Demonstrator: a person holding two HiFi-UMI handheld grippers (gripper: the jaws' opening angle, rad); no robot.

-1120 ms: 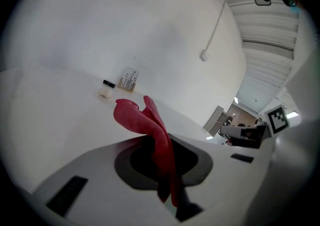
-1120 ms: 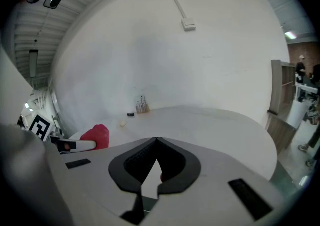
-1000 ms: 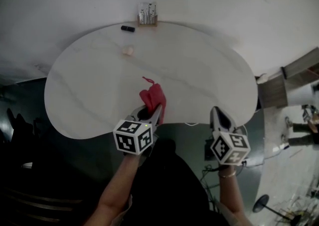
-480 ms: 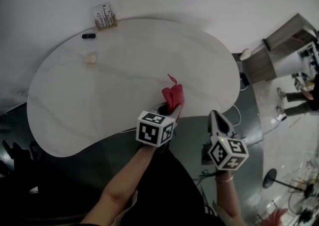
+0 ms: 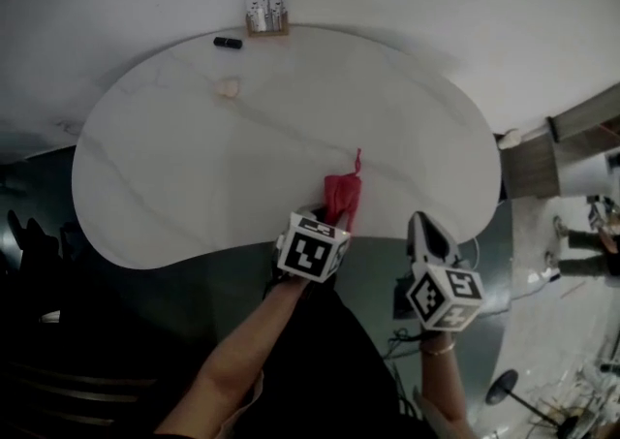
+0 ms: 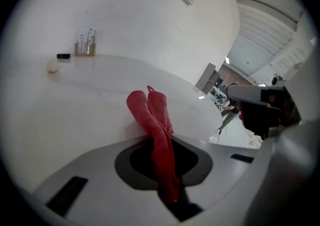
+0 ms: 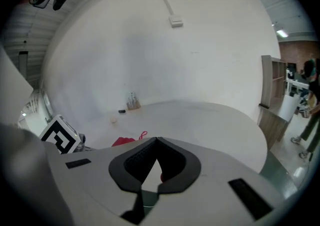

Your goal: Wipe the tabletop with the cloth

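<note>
A red cloth (image 5: 342,195) lies bunched on the white kidney-shaped tabletop (image 5: 194,166), close to its front edge. My left gripper (image 5: 334,222) is shut on the cloth's near end. In the left gripper view the cloth (image 6: 152,115) runs back between the jaws of the left gripper (image 6: 161,152) and fans out onto the table (image 6: 65,115). My right gripper (image 5: 418,226) hovers off the table's front edge, to the right of the cloth, shut and holding nothing. From the right gripper view the right gripper (image 7: 156,141) has its tips together, with the cloth (image 7: 125,141) at left.
At the table's far edge by the wall stands a small holder (image 5: 263,15) with upright items, a black object (image 5: 228,43) beside it. A pale lump (image 5: 228,88) lies a little nearer. A wooden cabinet (image 5: 567,137) stands to the right, with a person beyond it.
The left gripper has dragged the cloth to the right along the table's front part. The head view swung left and back. The right gripper stayed put off the edge.
</note>
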